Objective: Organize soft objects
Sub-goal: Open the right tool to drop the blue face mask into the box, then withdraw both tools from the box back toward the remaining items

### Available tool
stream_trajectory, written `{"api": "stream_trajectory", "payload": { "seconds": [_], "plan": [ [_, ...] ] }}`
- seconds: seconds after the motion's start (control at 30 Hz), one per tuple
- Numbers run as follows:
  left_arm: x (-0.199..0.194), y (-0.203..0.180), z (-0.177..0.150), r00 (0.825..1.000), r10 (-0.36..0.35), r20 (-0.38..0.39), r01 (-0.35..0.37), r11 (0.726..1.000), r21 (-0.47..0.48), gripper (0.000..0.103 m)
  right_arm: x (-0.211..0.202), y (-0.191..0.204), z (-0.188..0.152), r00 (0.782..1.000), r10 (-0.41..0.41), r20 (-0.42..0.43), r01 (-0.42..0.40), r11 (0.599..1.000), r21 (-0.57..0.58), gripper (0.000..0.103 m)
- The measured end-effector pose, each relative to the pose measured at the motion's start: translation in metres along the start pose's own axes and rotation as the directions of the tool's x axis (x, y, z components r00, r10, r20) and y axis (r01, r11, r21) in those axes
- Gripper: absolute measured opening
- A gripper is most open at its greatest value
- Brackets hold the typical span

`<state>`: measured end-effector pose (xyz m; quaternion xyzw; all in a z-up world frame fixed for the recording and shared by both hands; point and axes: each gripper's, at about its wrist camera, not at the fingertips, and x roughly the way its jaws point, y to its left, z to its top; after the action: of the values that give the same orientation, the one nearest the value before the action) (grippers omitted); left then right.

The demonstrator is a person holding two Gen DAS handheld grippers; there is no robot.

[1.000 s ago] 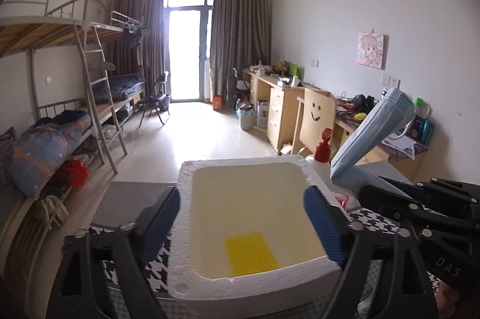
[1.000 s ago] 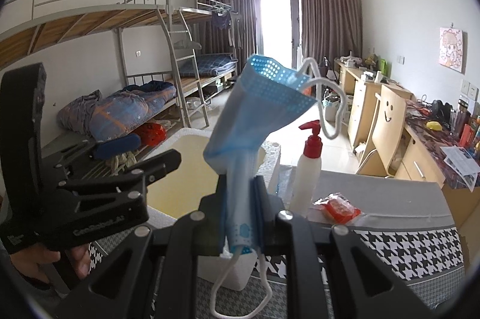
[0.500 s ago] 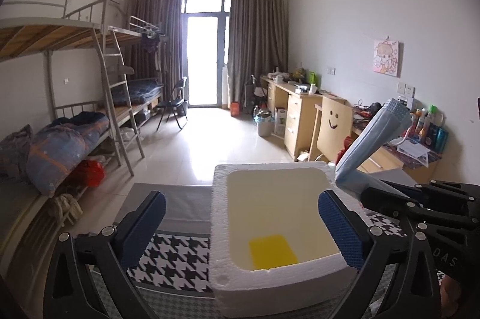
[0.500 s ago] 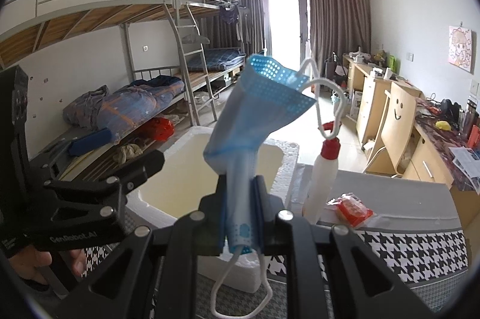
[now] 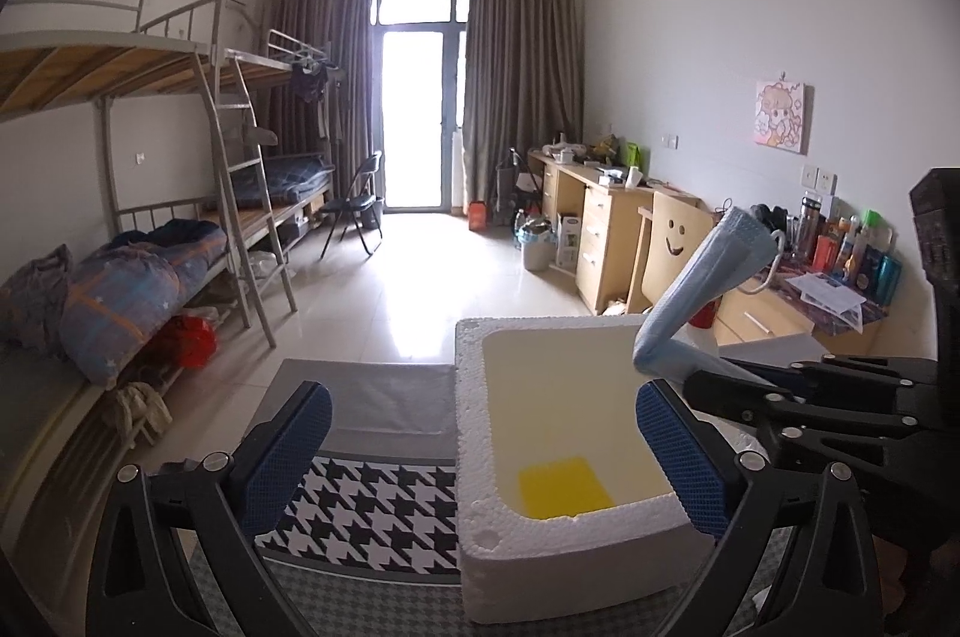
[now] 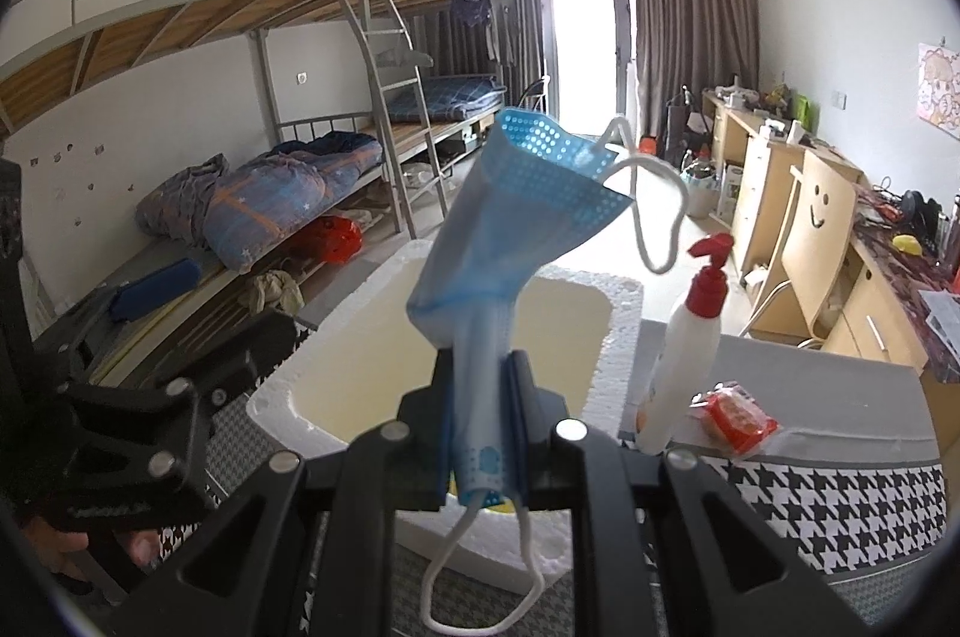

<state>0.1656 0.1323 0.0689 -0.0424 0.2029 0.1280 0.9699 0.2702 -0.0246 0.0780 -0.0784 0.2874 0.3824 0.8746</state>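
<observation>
Open-topped white foam box point(image 5: 480, 457) is reachable from above; a red-capped white pump bottle point(image 6: 690, 337) stands just beside its right wall.

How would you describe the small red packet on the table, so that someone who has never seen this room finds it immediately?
Start at the white foam box on the houndstooth-patterned table. Just to its right stands a white pump bottle with a red top, and the red packet lies flat beside the bottle's base, on the grey strip. It is the only flat, crinkly, clear-wrapped red thing there.

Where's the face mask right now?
Clamped in the right gripper, the face mask sticks up over the foam box, left of the pump bottle.
</observation>
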Motion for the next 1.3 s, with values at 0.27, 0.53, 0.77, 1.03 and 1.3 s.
{"api": "stream_trajectory", "payload": {
  "seconds": [0.27, 0.53, 0.77, 1.03, 1.3],
  "plan": [
    [0.001, 0.005, -0.003, 1.000, 0.003, -0.008, -0.003, 1.000, -0.003, 0.102, 0.009, -0.007, 0.000, 0.999, 0.015, -0.039, -0.015, 1.000, 0.018, 0.023],
    [0.003, 0.008, -0.004, 1.000, 0.005, -0.016, -0.005, 1.000, -0.012, 0.102, 0.015, -0.007, -0.002, 0.997, 0.042, -0.061, -0.040, 0.999, 0.031, 0.065],
    [0.002, 0.009, -0.004, 1.000, 0.003, -0.016, -0.004, 1.000, -0.012, 0.102, 0.004, -0.010, -0.003, 0.999, 0.037, -0.039, -0.036, 0.999, 0.031, 0.069],
    [-0.002, 0.004, -0.005, 1.000, -0.009, -0.011, 0.009, 1.000, -0.013, 0.102, -0.008, -0.012, -0.003, 1.000, 0.020, -0.014, -0.020, 0.999, 0.026, 0.071],
    [-0.008, 0.000, -0.006, 1.000, 0.000, 0.002, 0.000, 1.000, -0.005, 0.102, -0.022, -0.013, -0.005, 1.000, -0.012, 0.024, 0.011, 0.999, 0.030, 0.085]
  ]
}}
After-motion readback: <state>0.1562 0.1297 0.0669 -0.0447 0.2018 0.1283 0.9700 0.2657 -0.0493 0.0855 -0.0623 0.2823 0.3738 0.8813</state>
